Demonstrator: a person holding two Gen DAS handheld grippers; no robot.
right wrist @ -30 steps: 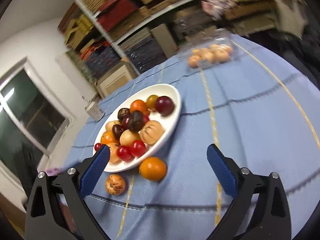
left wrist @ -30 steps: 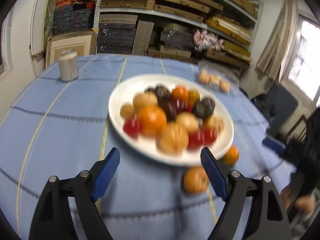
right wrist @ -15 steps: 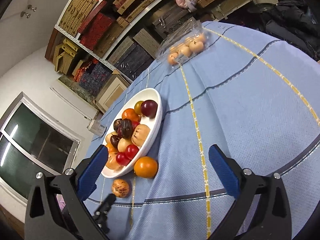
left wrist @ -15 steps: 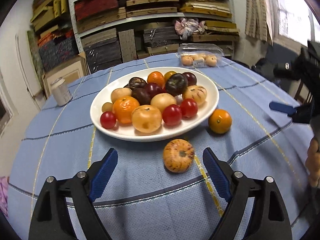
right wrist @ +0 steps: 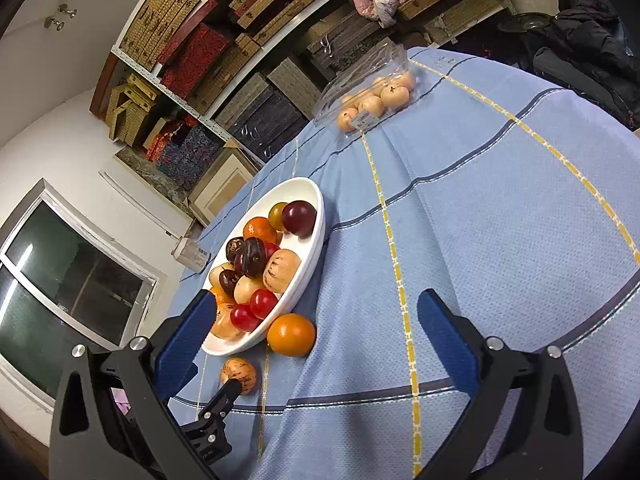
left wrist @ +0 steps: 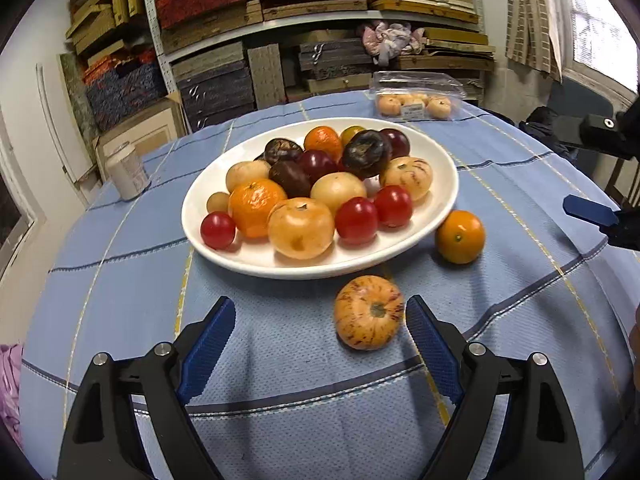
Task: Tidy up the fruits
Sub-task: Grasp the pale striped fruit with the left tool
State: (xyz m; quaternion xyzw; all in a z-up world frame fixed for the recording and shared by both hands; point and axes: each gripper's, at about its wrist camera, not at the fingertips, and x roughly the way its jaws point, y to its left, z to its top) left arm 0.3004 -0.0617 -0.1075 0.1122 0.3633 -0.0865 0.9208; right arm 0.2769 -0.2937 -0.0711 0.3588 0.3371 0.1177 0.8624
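- Blue pads are seen on both fingers of the left claw [left wrist: 320, 340], which is held spread wide and low over the bench [left wrist: 120, 280], nothing being gripped.
- Between those fingers, nearer the right-hand one, a striped orange fruit [left wrist: 369, 312] is set on the cloth, apart from both pads.
- Just beyond it, a white oval plate [left wrist: 444, 184] is found, heaped with fruit: red tomatoes, a mandarin, pale yellow fruits, dark purple ones.
- Beside the plate's right rim, a smooth orange fruit [left wrist: 460, 237] is placed on the cloth, close to the rim; whether it touches cannot be told.
- The right claw [right wrist: 316, 336] is likewise held spread and empty, above bare cloth to the right of the plate [right wrist: 316, 216].
- In the right wrist view, the orange fruit [right wrist: 291, 334] is seen at the plate's near end, and the striped fruit [right wrist: 239, 374] lower down, just beside a fingertip of the other claw.
- At the far side of the bench [right wrist: 500, 220], a clear plastic box [left wrist: 416, 84] of pale round fruits is set, well apart from the plate.
- A white cylindrical can [left wrist: 127, 176] is stood near the bench's far left edge.
- Shelves [left wrist: 320, 20] stacked with flat boxes are ranged behind.
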